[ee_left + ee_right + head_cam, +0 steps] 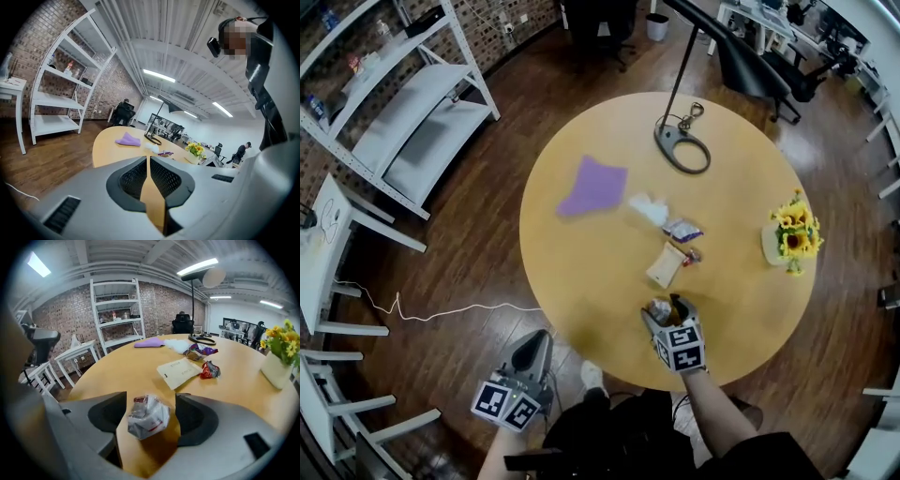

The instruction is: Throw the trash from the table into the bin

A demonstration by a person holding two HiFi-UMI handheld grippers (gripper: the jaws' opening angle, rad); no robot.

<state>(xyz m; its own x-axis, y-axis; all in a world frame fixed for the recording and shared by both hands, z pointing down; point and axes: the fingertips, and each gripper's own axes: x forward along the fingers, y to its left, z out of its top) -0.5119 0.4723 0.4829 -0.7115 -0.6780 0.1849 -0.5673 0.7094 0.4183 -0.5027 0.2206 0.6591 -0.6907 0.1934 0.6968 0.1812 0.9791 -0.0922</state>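
Observation:
A crumpled white-and-red wrapper [147,417] [659,310] lies on the round wooden table [581,272] near its front edge. My right gripper [667,317] [150,404] stands open around it, one jaw on each side, the pads clear of it. Farther in lie a cream paper packet [666,265] [180,371], a small red wrapper [692,254] [209,370], a purple wrapper [682,229] and a white tissue [649,210]. My left gripper [534,349] [149,161] is off the table's left front edge above the floor, shut and empty. No bin is in view.
A purple cloth [592,186] and a black lamp base [682,148] sit at the table's far side. A vase of yellow flowers [792,239] stands at the right. White shelving [403,103] is at the far left, and a white cable [441,312] runs over the floor.

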